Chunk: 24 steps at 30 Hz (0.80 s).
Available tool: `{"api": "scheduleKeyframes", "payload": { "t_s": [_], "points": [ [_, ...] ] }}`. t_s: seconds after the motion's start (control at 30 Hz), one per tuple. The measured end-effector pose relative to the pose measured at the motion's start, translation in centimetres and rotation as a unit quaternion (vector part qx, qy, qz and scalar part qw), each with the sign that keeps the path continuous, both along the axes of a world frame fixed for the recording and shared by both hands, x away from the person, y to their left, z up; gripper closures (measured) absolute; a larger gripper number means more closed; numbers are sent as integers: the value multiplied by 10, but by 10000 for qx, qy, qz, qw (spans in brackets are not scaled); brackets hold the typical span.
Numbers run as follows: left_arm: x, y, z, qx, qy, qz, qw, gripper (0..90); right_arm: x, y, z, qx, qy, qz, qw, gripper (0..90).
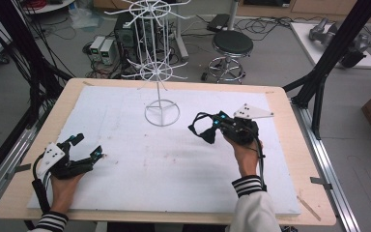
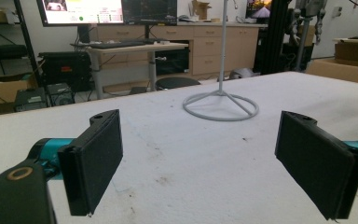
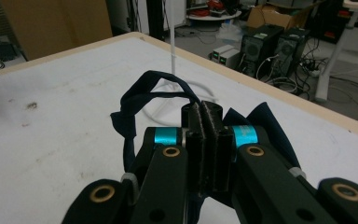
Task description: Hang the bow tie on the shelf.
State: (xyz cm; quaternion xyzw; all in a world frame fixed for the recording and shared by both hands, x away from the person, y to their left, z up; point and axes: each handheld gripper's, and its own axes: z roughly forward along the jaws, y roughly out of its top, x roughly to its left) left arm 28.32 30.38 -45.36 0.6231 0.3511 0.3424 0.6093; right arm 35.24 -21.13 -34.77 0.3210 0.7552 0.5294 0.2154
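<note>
Pinching: right claw (image 1: pixel 207 129) pressed together on dark cloth (image 3: pixel 135 105), raised right of centre, near white wire stand (image 1: pixel 162 113)
Resting: left claw (image 1: pixel 88 146) spread, empty, near-left on worktop (image 1: pixel 140 159)

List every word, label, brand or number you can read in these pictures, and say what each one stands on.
None can be read.
Two monitors on the grey desk: text on the lit screens, too blurred to read.
Small white boxes on the floor: green lights, no legible label.
Dark blue fabric strap in the right gripper: no print seen.
</note>
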Motion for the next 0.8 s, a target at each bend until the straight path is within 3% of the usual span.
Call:
{"api": "scheduleKeyframes", "payload": {
  "t_s": [0.43, 0.8],
  "points": [
    [0, 0, 0, 10, -6, 3, 10000, 154, 15, 44, 19, 144, -232, 133, 9995, 876],
    [0, 0, 0, -11, 0, 4, 10000, 154, 26, 61, 33, 333, -342, 175, 9987, 877]
  ]
}}
